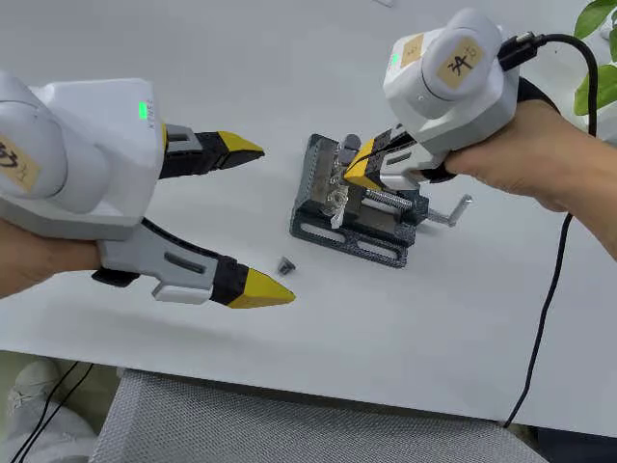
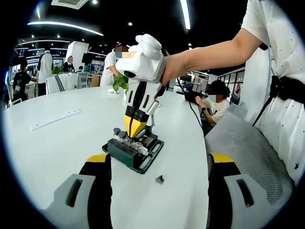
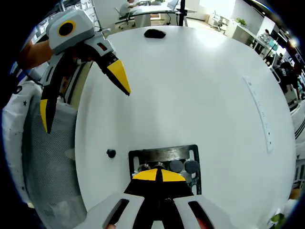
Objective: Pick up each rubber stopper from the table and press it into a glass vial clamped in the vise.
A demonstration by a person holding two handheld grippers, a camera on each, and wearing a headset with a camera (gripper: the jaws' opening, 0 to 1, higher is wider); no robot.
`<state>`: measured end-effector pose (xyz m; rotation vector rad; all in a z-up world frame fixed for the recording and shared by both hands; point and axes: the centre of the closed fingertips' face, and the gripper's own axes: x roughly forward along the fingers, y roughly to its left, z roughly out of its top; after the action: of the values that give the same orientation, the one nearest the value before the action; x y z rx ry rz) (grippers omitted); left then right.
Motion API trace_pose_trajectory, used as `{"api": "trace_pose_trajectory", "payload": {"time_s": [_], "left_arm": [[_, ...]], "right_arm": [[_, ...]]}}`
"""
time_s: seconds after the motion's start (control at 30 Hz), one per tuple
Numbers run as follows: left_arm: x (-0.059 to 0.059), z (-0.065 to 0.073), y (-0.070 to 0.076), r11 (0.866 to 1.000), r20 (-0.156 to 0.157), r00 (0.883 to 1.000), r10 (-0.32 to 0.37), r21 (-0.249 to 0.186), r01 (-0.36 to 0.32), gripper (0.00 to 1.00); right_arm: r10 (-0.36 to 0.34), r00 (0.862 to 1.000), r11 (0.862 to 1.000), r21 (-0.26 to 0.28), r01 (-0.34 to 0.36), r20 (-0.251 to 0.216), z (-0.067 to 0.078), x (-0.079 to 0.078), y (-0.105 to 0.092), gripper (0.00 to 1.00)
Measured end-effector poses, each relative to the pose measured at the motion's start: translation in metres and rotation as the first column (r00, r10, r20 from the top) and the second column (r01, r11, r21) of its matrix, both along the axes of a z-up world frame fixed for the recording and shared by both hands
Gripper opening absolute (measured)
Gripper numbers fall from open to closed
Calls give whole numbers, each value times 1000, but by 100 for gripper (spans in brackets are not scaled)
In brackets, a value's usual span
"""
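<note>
1. Hovering above the white table [image 1: 463,318], the left gripper [image 1: 255,220] is held with its jaws spread wide apart; nothing is carried between them.
2. One loose rubber stopper [image 1: 286,263] is recorded lying on the table, on the person's side of the vise [image 1: 310,220] and near the lower yellow tip of the left gripper, untouched by it.
3. The right gripper [image 1: 357,174] is positioned over the vise with its jaws brought together and its tips down at the clamped glass vials [image 1: 336,200]. (Whether a stopper is pinched between the tips cannot be determined, as the tips themselves hide that spot.)
4. In the right gripper view, two round grey stopper tops [image 3: 192,166] are noted in the vise, just to the right of the closed yellow tips.
5. The vise is seen standing flat on the table, its screw handle [image 1: 453,212] pointing toward the right of the head view.
6. A black cable [image 1: 549,289] is run from the right gripper across the table and over its near edge.
</note>
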<state>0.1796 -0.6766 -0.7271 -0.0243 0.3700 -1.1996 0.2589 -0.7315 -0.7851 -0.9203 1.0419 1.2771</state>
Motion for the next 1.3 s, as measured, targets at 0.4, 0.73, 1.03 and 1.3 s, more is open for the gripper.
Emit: {"api": "trace_pose_trajectory", "payload": {"time_s": [0.4,0.73,1.03,1.3], "left_arm": [[0,-1,0,1000,-4,1000,1,-2,-1,82],[1,-2,4,1000,-6,1000,10,10,-10,82],[0,-1,4,1000,-7,1000,10,11,-10,82],[1,-1,4,1000,-7,1000,12,10,-12,82]], "right_arm": [[11,1000,1000,-21,-11,-13,-1,0,1,0],[-25,1000,999,24,25,-13,2,-2,3,0],[-24,1000,999,35,24,2,13,1,2,0],[-28,999,999,42,26,32,18,15,2,0]]}}
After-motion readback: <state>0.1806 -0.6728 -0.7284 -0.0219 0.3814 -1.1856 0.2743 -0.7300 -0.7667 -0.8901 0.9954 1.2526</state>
